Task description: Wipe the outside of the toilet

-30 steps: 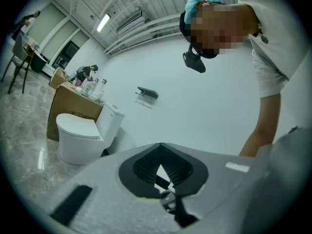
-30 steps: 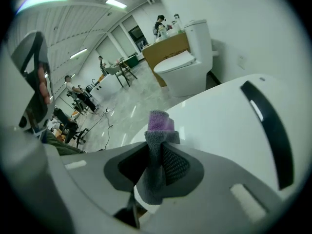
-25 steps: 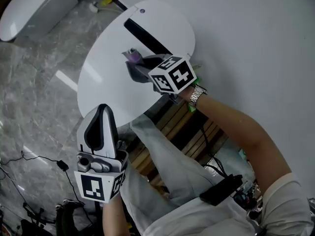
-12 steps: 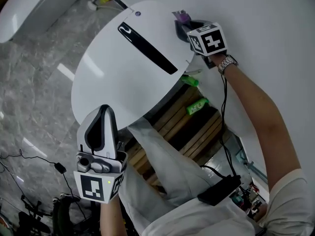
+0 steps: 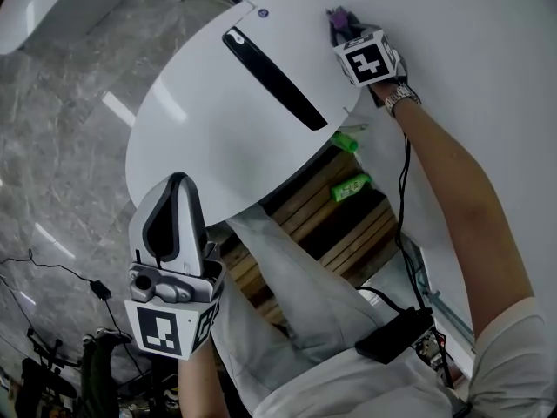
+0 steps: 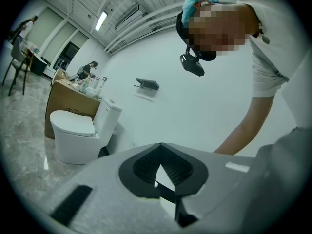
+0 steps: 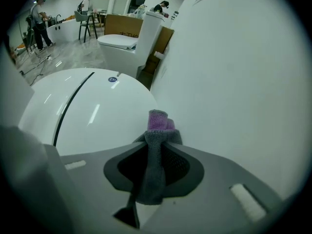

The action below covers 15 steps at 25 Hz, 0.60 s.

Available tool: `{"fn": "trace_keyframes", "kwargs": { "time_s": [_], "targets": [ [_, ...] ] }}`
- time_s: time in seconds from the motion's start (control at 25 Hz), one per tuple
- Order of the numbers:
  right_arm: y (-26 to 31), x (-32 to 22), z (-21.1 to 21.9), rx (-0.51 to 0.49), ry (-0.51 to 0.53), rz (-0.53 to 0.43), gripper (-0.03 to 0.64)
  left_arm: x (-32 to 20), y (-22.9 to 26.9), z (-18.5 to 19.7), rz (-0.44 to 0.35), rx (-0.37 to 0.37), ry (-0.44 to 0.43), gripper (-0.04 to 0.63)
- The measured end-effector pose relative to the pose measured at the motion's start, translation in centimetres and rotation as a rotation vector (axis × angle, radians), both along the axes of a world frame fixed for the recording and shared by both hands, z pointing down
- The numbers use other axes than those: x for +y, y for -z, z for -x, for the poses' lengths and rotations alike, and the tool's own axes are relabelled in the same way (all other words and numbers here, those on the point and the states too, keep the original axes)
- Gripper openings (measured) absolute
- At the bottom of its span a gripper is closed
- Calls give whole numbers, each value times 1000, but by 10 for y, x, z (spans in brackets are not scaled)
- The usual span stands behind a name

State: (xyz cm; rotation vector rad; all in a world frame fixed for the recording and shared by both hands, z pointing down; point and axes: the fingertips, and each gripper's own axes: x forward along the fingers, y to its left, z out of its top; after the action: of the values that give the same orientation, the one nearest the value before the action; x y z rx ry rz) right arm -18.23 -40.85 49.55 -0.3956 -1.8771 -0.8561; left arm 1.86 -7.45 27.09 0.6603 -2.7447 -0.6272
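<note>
- Nearest me, my left gripper [image 5: 177, 190] was held low on the left, well apart from the toilet, its jaws pressed together on nothing.
- Beyond it lay the toilet [image 5: 218, 129], its white domed top spreading left and nearer from my right gripper; its dark strip [image 5: 274, 78] ran far-left to near-right.
- At the top's far right edge, my right gripper [image 5: 346, 26] pinched the grey-and-purple cloth [image 5: 339, 16], folded, just beside the wall [image 5: 487, 50].
- I judged the right hand the one placed to wipe.
</note>
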Motion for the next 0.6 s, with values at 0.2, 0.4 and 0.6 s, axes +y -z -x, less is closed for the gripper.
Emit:
{"fn": "trace_keyframes", "kwargs": {
  "time_s": [0.2,0.4,0.6],
  "targets": [
    [-1,27,-18,36,20,47,84,12,-7,-10,-2,3,1,3],
    [2,51,-36,28,21,82,83,23,-12,-25,-19,8,-13,3],
    [5,91,-63,42,25,140,80,38,-13,-40,-28,4,-42,3]
  ]
}}
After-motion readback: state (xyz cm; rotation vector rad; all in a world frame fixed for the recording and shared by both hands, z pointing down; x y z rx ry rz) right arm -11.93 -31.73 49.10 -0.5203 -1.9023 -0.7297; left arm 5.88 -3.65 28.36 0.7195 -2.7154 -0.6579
